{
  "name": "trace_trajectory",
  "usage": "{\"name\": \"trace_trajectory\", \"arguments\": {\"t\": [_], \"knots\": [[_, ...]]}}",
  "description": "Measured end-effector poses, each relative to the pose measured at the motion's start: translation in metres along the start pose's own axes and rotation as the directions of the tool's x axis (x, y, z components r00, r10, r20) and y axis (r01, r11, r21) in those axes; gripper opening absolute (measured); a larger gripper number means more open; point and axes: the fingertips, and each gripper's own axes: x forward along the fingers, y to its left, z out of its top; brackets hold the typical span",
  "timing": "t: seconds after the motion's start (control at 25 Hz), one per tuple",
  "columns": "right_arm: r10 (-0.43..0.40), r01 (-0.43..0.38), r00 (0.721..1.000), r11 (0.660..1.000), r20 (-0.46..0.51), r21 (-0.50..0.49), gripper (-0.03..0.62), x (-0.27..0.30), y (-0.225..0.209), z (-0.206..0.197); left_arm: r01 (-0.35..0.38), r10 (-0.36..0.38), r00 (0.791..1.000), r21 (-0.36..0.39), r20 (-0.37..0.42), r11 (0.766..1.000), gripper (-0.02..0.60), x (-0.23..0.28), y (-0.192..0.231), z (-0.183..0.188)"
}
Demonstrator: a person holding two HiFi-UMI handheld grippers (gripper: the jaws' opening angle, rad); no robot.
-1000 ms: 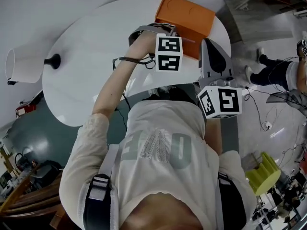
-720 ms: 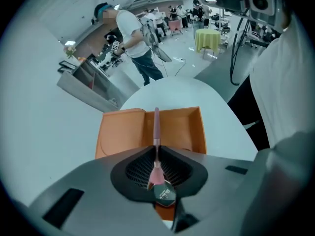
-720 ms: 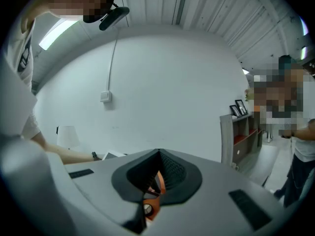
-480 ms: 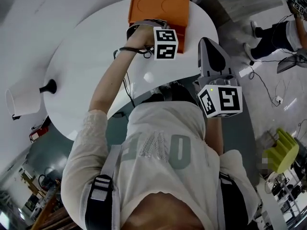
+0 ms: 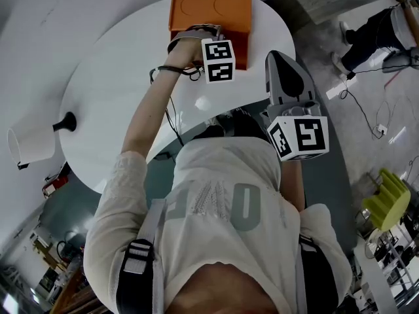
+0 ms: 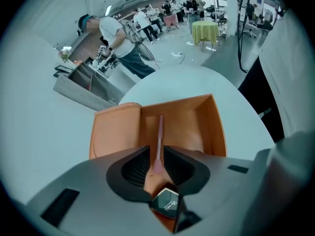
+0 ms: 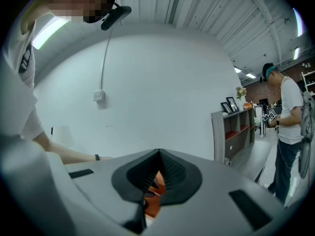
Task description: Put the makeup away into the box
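The orange box [image 5: 196, 5] stands open at the far side of the round white table [image 5: 111, 90]. My left gripper [image 6: 156, 149] hangs over it and points steeply down into it. Between its pads sits a slender pink makeup stick [image 6: 159, 132] with a black cap [image 6: 166, 203]; its far end reaches inside the orange box [image 6: 113, 132]. The jaws have just been opening a little, and the pads still lie against the stick. My right gripper [image 5: 278, 56] is held to the right of the box, off the table's edge, with its jaws shut [image 7: 158, 155] on nothing.
A white lamp shade [image 5: 29, 146] on a black base [image 5: 65, 122] stands at the table's left edge. A person [image 5: 376, 31] stands on the floor at the upper right, among cables. A yellow-green seat [image 5: 386, 198] is at the right. A shelf unit [image 7: 236, 132] lines the wall.
My left gripper came down over the box's open top with the stick in it. My right gripper shifted slightly toward the table. Both are nearly still over the last half second.
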Motion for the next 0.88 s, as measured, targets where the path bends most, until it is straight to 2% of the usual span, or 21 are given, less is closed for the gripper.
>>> {"name": "trace_trajectory", "arguments": {"t": [0.08, 0.44, 0.48, 0.52, 0.56, 0.64, 0.76, 0.84, 0.88], "knots": [[0.009, -0.009, 1.000, 1.000, -0.001, -0.007, 0.003, 0.001, 0.002, 0.000, 0.009, -0.009, 1.000, -0.013, 0.000, 1.000, 0.106, 0.002, -0.003, -0.001], [0.031, -0.031, 1.000, 0.999, 0.004, -0.024, 0.003, 0.007, 0.010, 0.002, -0.005, 0.007, 1.000, -0.044, 0.025, 0.999, 0.104, -0.008, -0.001, -0.002], [0.035, -0.035, 0.999, 0.999, 0.005, -0.028, 0.003, 0.008, 0.011, 0.003, -0.015, 0.016, 0.999, -0.042, 0.032, 0.999, 0.092, -0.010, 0.000, -0.001], [0.038, -0.038, 0.999, 0.999, 0.006, -0.031, 0.003, 0.008, 0.012, 0.003, -0.030, 0.032, 0.999, -0.045, 0.038, 0.999, 0.035, -0.014, 0.002, 0.000], [0.039, -0.039, 0.999, 0.999, 0.007, -0.030, 0.003, 0.008, 0.013, 0.004, -0.044, 0.047, 0.998, -0.057, 0.045, 0.997, 0.006, -0.017, 0.005, 0.002], [0.042, -0.042, 0.999, 0.999, 0.008, -0.032, 0.003, 0.009, 0.014, 0.006, -0.060, 0.069, 0.995, -0.114, 0.071, 0.992, 0.006, -0.030, 0.011, 0.005], [0.062, -0.061, 0.998, 0.997, 0.017, -0.055, 0.003, 0.013, 0.021, 0.013, -0.106, 0.147, 0.978, -0.254, 0.149, 0.961, 0.006, -0.065, 0.029, 0.009], [0.089, -0.086, 0.996, 0.993, 0.031, -0.083, 0.003, 0.017, 0.030, 0.021, -0.132, 0.224, 0.951, -0.378, 0.212, 0.916, 0.006, -0.097, 0.040, 0.008], [0.113, -0.108, 0.993, 0.989, 0.039, -0.098, 0.003, 0.019, 0.038, 0.027, -0.140, 0.269, 0.933, -0.446, 0.240, 0.884, 0.006, -0.115, 0.045, 0.005]]}}
